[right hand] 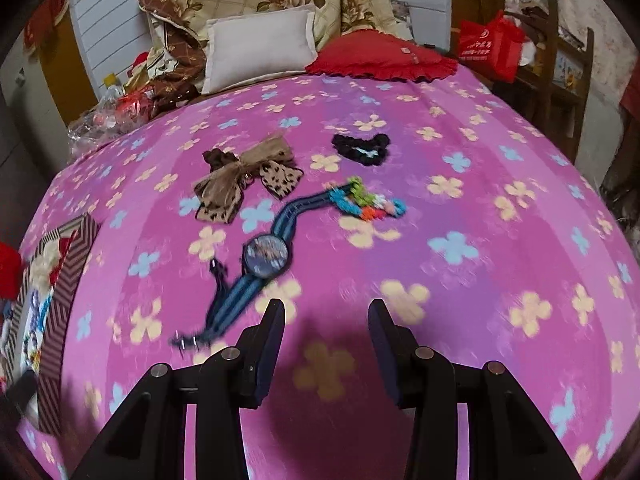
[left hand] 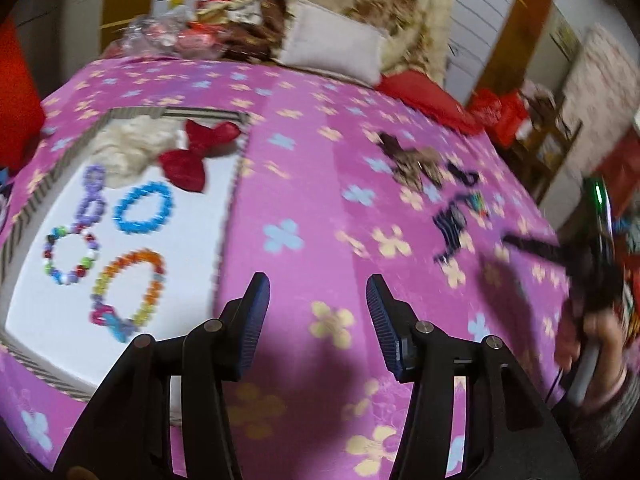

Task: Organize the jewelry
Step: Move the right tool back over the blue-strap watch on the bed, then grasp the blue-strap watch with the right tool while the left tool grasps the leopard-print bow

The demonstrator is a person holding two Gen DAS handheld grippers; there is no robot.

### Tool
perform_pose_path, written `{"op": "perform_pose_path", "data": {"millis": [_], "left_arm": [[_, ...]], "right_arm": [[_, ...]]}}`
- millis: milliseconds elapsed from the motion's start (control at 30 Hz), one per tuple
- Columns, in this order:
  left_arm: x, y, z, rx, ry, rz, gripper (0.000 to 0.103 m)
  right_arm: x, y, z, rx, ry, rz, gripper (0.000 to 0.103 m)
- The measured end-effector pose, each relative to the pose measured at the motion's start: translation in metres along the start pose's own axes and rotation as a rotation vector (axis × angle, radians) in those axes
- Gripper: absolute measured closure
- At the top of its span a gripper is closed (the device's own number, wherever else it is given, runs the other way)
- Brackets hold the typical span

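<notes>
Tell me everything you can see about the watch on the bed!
The watch lies flat on the pink flowered bedspread, unfastened and stretched out. It has a round face with a dark rim and a blurry, colourful picture on the dial. Its strap looks like blue and dark striped fabric, with a metal buckle at the near end. The far end of the strap touches a colourful beaded bracelet. Neither gripper touches it.

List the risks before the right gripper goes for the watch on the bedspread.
1. The watch lies flat on the soft bedspread, so the right gripper, open and empty, may pinch fabric with it.
2. Its strap end touches the colourful bead bracelet, which may drag along.
3. The box already holds four bracelets and bows; dropping the watch in could disturb them.
</notes>
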State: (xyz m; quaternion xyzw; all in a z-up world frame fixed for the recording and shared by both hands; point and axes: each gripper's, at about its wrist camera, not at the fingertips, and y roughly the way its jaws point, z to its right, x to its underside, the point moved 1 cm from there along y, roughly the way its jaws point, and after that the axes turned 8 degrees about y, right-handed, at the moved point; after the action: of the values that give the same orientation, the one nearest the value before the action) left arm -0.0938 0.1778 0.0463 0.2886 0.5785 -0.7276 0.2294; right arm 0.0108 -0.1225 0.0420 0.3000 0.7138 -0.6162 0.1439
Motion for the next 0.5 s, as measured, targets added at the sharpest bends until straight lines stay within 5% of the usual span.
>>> {"op": "perform_pose_path", "data": {"millis": [200, 500], "left_arm": [[0.007, 0.022, 0.014, 0.009, 0.036, -0.059, 0.053], [0.009, 0.032, 0.006, 0.001, 0.027, -0.083, 0.053]], "right_arm": [[-0.029, 0.041, -0.015, -0.079, 0.075, -0.088, 0.062], [-0.028, 0.074, -0.036, -0.043, 0.049, -0.124, 0.056]]}}
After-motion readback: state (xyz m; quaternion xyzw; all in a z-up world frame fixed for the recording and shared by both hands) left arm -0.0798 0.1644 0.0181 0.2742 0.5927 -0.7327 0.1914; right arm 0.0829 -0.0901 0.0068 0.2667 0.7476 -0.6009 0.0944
